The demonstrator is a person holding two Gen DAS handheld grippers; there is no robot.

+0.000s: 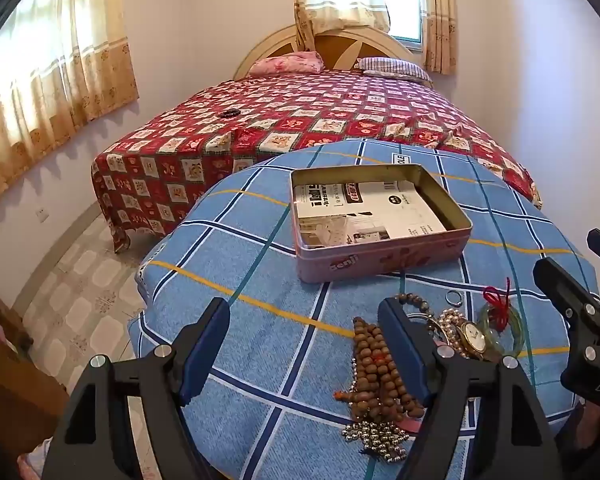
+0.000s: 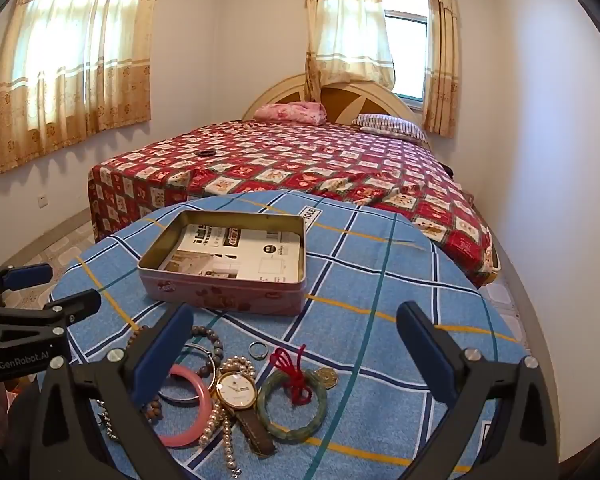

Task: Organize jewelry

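Left gripper [image 1: 304,344]: jaws wide apart, empty, over the blue checked cloth [image 2: 380,280] on the table.
Wooden bead strand [image 1: 374,372]: near edge, left end of the jewelry cluster.
Pink bangle [image 2: 192,408], wristwatch [image 2: 236,390], pearl strand [image 2: 220,420]: touching, near edge.
Small ring [image 2: 257,350]: just behind the watch.
Green bangle [image 2: 292,404] with red cord: beside the watch.
Pink tin [image 2: 224,272]: lidless, towards the far edge, paper inside.
Right gripper [image 2: 296,344]: jaws wide apart, empty.

one tin [image 2: 224,280], one watch [image 2: 236,390], two bangles [image 2: 192,412], one ring [image 2: 257,350]
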